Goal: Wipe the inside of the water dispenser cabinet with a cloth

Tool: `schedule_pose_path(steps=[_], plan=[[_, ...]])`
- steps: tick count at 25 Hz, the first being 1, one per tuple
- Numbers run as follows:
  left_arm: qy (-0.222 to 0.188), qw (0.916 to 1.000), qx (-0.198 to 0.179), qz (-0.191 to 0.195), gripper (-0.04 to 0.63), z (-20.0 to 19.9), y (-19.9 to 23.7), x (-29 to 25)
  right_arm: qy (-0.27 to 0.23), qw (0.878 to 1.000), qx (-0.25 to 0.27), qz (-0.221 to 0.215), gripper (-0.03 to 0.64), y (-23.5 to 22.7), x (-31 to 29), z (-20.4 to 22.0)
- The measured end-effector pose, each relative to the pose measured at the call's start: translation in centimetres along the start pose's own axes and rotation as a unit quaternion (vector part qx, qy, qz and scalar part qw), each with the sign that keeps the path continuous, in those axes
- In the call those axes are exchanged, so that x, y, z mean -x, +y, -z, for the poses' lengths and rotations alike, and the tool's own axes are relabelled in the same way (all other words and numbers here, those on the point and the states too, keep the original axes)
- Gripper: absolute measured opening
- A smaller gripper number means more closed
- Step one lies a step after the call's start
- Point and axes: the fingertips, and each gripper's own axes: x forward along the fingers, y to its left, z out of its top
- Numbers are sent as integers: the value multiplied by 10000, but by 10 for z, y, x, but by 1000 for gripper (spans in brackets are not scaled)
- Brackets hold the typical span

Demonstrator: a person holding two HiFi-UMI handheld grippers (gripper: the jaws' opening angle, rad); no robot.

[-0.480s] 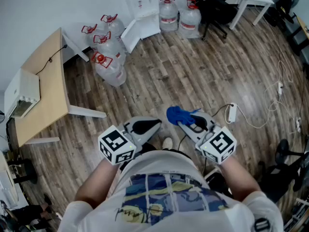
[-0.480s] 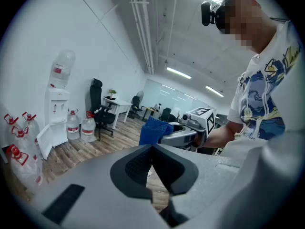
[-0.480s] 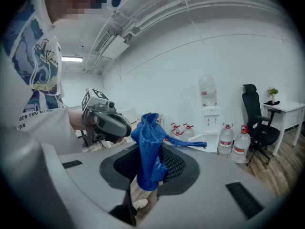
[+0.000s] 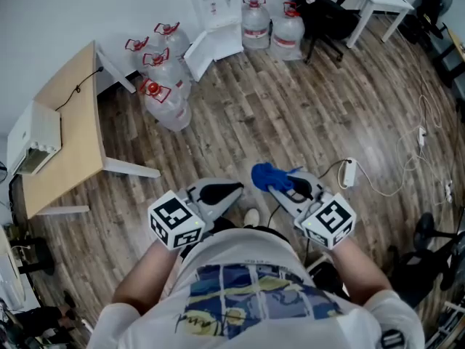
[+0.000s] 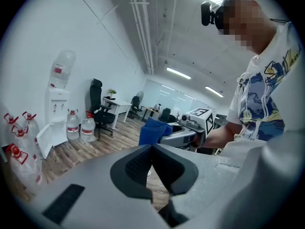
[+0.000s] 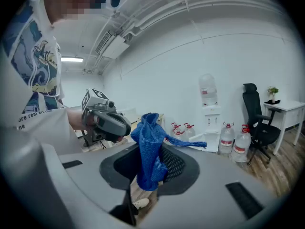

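2 handheld claws sit low in front of our body, well apart from the job. The right claw [image 6: 151, 165] is pinching the crumpled blue knitted cloth [image 6: 148, 147] between its pads. A bunch of fabric stands above the grip and a thin tail trails off to the side. We judge this a carrying hold, one that leaves plenty of loose cloth to press against a panel. The left claw [image 5: 152, 147] has its jaws pressed together at the tips with nothing between them, so we read it as spare for now, perhaps to steady the door later.

The tall white water dispenser [image 4: 215, 4] stands against the far wall, across a wide stretch of wood-plank floor [image 4: 290, 107]. Its lower white cabinet door [image 4: 212, 48] is swung open toward the room, which leaves the cabinet ready for wiping. Several clear water jugs with red caps [image 4: 163, 97] cluster on the floor at the door side of the dispenser, and 2 more stand on the other side, so the approach looks tightest right at the door. A light wooden surface [image 4: 69, 133] stands off to our left.

We judge that wiping has not begun. The cloth is in hand, the cabinet is far off, and the next step is to walk over and reach the right claw inside.
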Motion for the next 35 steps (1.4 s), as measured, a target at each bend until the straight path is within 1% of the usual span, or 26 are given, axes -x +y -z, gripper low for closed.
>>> schedule_pose_path(steps=[3,7,10,13,15,20,24,27,31,35], plan=[[6,9999,-102,4,3,-6,2,-4,41,10000,44,-50,92,-10,2,-2],[77,9994,-340,54,3,-27,12,-10,153,9994,287,-123,92,-33,-1,-19],[108,9987,-478,161,3,-51,26,-18,168,9981,549,-213,92,-58,-8,-42],[70,9979,-617,175,3,-74,45,-26,121,9963,812,-260,92,-81,-23,-67],[35,9976,-663,184,3,-85,61,-34,61,9959,871,-256,92,-95,-37,-80],[-114,9984,-481,285,3,-108,122,-48,13,9979,634,-135,92,-143,-89,-101],[-137,9986,-355,369,3,-121,174,-64,91,9989,444,102,92,-192,-120,-109],[-161,9985,-301,422,3,-136,215,-77,195,9986,436,205,92,-231,-142,-124],[-146,9979,-357,516,3,-161,269,-87,348,9977,476,324,92,-277,-179,-153],[-199,9974,-382,585,3,-177,315,-94,325,9973,511,419,92,-311,-216,-179]])
